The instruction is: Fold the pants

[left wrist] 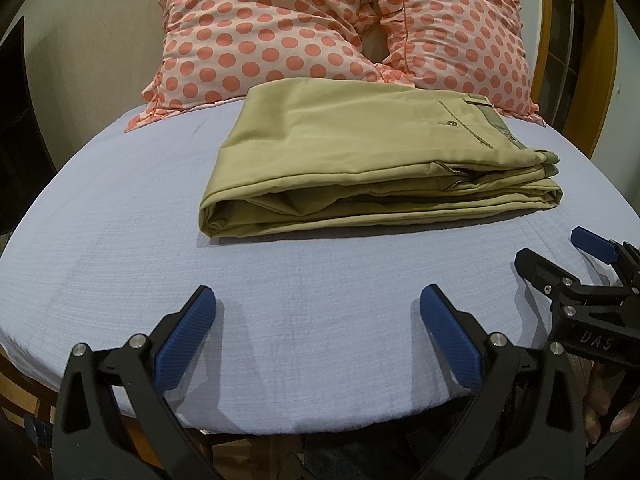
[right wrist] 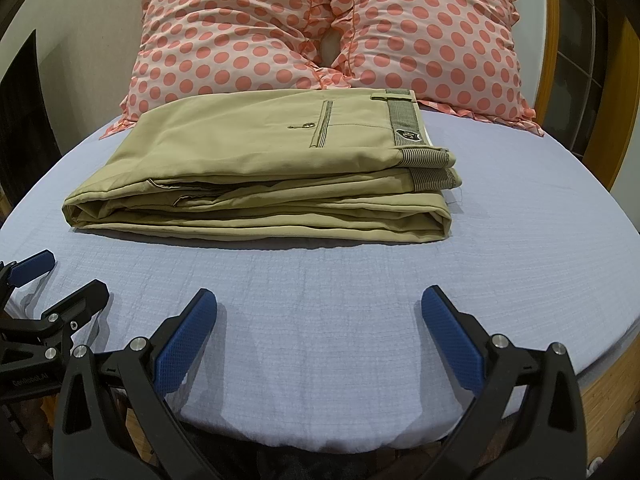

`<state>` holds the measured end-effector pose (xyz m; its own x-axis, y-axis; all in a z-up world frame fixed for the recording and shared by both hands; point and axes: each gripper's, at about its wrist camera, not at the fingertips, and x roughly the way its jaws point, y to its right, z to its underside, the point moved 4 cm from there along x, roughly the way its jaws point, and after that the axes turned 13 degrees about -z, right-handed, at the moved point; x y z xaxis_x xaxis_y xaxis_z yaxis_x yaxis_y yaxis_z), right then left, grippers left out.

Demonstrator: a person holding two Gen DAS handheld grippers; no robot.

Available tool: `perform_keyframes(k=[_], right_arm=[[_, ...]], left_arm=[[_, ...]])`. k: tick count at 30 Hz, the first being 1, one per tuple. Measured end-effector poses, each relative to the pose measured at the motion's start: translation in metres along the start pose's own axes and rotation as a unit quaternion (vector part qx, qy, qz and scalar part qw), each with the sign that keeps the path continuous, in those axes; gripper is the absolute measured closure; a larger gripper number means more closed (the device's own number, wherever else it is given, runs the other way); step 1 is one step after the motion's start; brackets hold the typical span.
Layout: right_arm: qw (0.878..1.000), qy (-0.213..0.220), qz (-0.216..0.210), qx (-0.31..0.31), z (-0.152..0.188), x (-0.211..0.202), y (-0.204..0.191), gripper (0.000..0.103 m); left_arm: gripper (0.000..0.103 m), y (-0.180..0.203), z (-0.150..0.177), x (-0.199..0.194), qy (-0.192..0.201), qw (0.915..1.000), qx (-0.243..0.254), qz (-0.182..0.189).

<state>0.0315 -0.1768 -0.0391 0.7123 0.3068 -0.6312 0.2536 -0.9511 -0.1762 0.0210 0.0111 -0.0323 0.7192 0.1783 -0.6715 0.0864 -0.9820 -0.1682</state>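
Lying folded into a compact, layered rectangle, the khaki pants (left wrist: 360, 160) sit on the bed (left wrist: 120, 240), on its pale blue sheet, with the back pocket and its button facing up and the striped waistband at the right end of the stack; the folded edges face the cameras. Item position: middle of the bed, ahead of both grippers and apart from them, with a strip of bare sheet between the near edge of the pants and the fingers. Left gripper (left wrist: 318, 300): low over the near edge of the bed, blue-padded fingers (left wrist: 188, 336) spread wide and holding nothing; the pants lie ahead and slightly to its right. Right gripper (right wrist: 319, 300): likewise low over the near edge, fingers (right wrist: 452, 340) spread wide and empty; the pants lie ahead and slightly to its left. Each gripper shows at the edge of the other's view, side by side, neither touching the fabric. Behind the pants: two pillows (right wrist: 328, 32) in pink covers with coral dots and ruffled edges, propped against the wall, the far edge of the pants just in front of them. Wooden bed frame (right wrist: 548, 40) visible at the right.
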Motion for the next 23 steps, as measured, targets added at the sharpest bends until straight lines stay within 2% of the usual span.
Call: perform_keyframes(k=[23], right_arm=[[1.000, 0.000, 0.000, 0.000, -0.0003, 0.0005, 0.0002, 0.001]], left_arm=[[0.002, -0.0039, -0.0019, 0.0006, 0.001, 1.0000, 0.001, -0.001]])
